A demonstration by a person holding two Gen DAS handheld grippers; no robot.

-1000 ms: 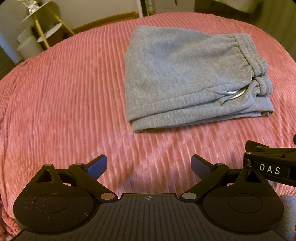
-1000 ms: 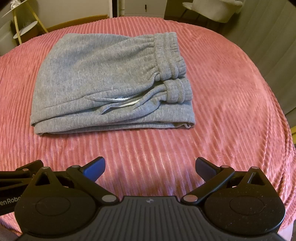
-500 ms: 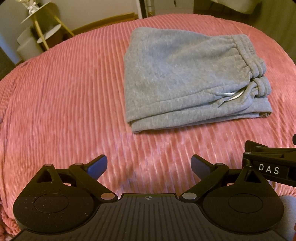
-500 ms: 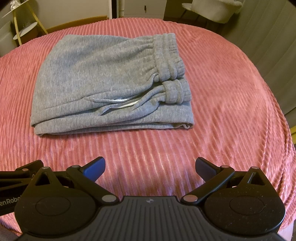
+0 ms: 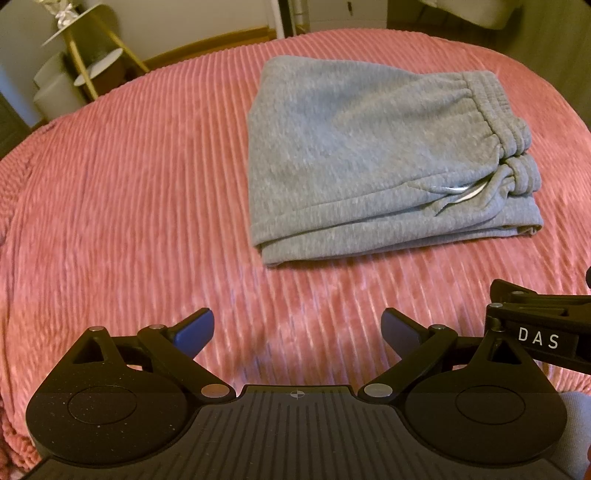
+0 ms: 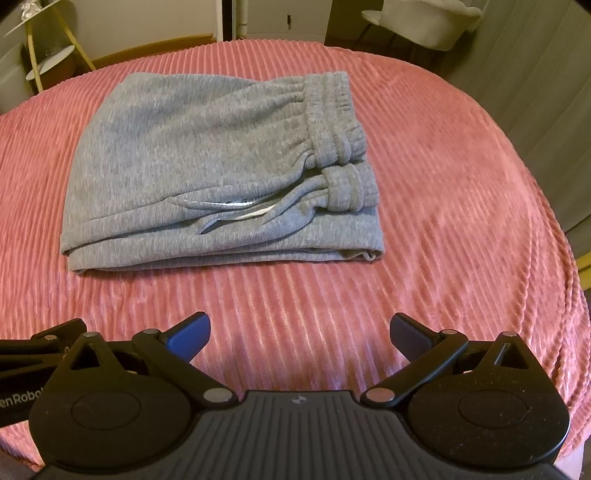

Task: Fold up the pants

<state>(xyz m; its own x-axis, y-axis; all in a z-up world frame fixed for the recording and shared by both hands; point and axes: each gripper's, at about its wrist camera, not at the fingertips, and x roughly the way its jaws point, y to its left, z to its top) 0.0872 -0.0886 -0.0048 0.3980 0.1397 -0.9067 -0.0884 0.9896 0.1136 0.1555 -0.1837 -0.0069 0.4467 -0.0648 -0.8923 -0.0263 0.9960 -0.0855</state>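
Note:
Grey sweatpants point(image 5: 369, 155) lie folded into a compact rectangle on the pink ribbed bedspread point(image 5: 129, 203); the waistband and a leg cuff sit at the right end, with a white drawstring showing. They also show in the right wrist view point(image 6: 207, 170). My left gripper point(image 5: 297, 328) is open and empty, held above the bedspread short of the pants' near edge. My right gripper point(image 6: 299, 332) is open and empty, also short of the near edge. The right gripper's body point(image 5: 543, 332) shows at the right of the left wrist view.
A gold-legged side table with round shelves point(image 5: 77, 55) stands beyond the bed's far left. A pale chair point(image 6: 424, 22) stands beyond the far right. The bedspread point(image 6: 480, 221) drops off at the right edge.
Both grippers drew back slightly from the pants, which now sit a little farther up in both views. The pants have not moved and the jaws stay open.

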